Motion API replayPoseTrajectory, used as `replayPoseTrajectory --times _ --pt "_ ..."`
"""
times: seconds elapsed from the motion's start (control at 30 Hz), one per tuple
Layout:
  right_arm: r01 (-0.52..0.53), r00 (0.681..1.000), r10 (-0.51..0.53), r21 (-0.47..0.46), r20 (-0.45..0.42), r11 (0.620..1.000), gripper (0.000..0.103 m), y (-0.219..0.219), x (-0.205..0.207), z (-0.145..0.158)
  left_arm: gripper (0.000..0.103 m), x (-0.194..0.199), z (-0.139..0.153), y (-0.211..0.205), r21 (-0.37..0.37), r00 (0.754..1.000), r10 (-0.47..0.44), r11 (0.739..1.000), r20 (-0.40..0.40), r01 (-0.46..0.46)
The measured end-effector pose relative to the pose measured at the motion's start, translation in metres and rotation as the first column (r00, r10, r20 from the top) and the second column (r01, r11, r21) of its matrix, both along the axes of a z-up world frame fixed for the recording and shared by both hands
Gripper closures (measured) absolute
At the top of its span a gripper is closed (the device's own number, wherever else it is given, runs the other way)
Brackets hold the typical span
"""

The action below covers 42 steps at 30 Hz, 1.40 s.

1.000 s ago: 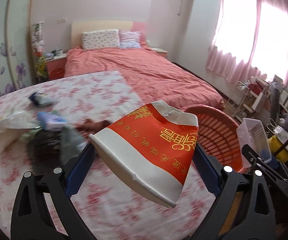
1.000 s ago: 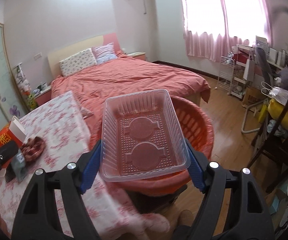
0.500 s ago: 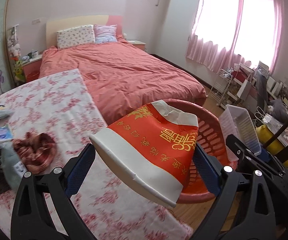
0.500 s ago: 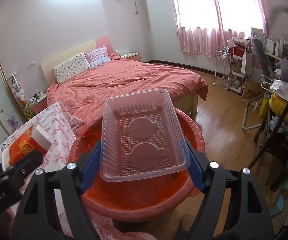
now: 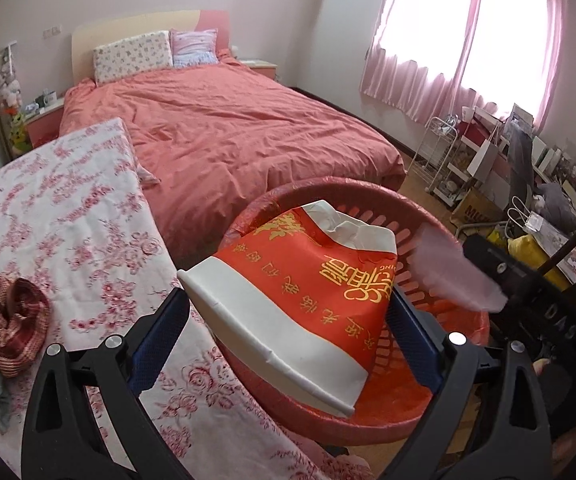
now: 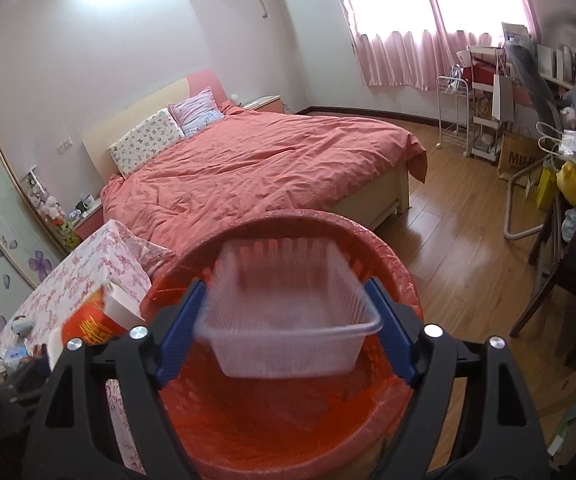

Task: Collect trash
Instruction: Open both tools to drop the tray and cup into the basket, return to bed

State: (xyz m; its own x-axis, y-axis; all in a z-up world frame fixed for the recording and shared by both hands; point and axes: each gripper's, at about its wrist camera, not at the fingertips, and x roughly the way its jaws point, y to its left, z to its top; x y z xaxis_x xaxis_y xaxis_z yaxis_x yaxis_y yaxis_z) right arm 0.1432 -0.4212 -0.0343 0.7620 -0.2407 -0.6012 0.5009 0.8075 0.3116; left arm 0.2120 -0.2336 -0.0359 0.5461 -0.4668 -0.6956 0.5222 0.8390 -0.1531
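Gripping a red-and-white paper bag (image 5: 299, 292) between widely spread fingers, the left tool (image 5: 288, 328) holds it over the round red plastic basket (image 5: 367, 412) beside the floral-clothed desk (image 5: 68, 220).

Right view: the right tool (image 6: 288, 332) is released, its fingers wide of the blurred clear plastic tray (image 6: 288, 320), which is over the basket (image 6: 288, 432).

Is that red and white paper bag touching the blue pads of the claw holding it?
Touching. The left wrist view shows the paper bag wedged between both blue pads of the left gripper, no gap visible either side.
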Motion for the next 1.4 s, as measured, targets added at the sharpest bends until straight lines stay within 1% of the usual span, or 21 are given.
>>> replayPoseTrajectory --times 0.17,0.4,0.6,0.8,1.0,1.13,1.2,1.3,1.4 --pt "0.022 1.0 -0.022 0.007 0.005 1.0 0.018 -0.004 -0.005 -0.001 0.007 0.0 -0.006 -0.005 0.006 0.999 -0.016 1.0 -0.03 0.016" --pt "0.039 0.999 -0.04 -0.006 -0.006 0.999 0.018 -0.006 -0.012 -0.003 0.007 -0.001 -0.005 -0.012 0.011 1.0 -0.025 1.0 -0.01 0.025" --pt "0.04 0.999 -0.04 -0.027 0.001 0.999 0.018 0.002 -0.017 0.004 0.006 0.002 -0.002 -0.002 0.009 1.0 -0.007 1.0 -0.028 0.007" --pt "0.02 1.0 -0.02 -0.048 0.0 0.999 0.018 0.016 -0.021 0.012 0.006 -0.003 0.007 0.019 0.016 1.0 0.02 1.0 -0.004 -0.02" --pt "-0.037 0.999 0.037 -0.079 -0.007 0.996 0.018 0.048 -0.017 0.022 0.006 -0.007 0.015 0.056 0.03 0.997 0.079 0.996 0.009 -0.079" --pt "-0.097 0.995 0.096 -0.104 -0.014 0.99 0.018 0.078 -0.011 0.028 0.006 -0.013 0.018 0.09 0.029 0.993 0.119 0.992 0.021 -0.12" --pt "-0.131 0.991 0.13 -0.109 -0.018 0.985 0.021 0.094 -0.007 0.031 0.006 -0.016 0.019 0.109 0.038 0.988 0.149 0.988 0.036 -0.151" --pt "-0.188 0.982 0.186 -0.109 -0.028 0.976 0.024 0.121 0.0 0.032 0.006 -0.019 0.021 0.142 0.049 0.976 0.211 0.976 0.055 -0.214" --pt "-0.251 0.968 0.248 -0.109 -0.04 0.962 0.028 0.152 0.008 0.033 0.006 -0.023 0.023 0.178 0.072 0.954 0.288 0.953 0.08 -0.294"
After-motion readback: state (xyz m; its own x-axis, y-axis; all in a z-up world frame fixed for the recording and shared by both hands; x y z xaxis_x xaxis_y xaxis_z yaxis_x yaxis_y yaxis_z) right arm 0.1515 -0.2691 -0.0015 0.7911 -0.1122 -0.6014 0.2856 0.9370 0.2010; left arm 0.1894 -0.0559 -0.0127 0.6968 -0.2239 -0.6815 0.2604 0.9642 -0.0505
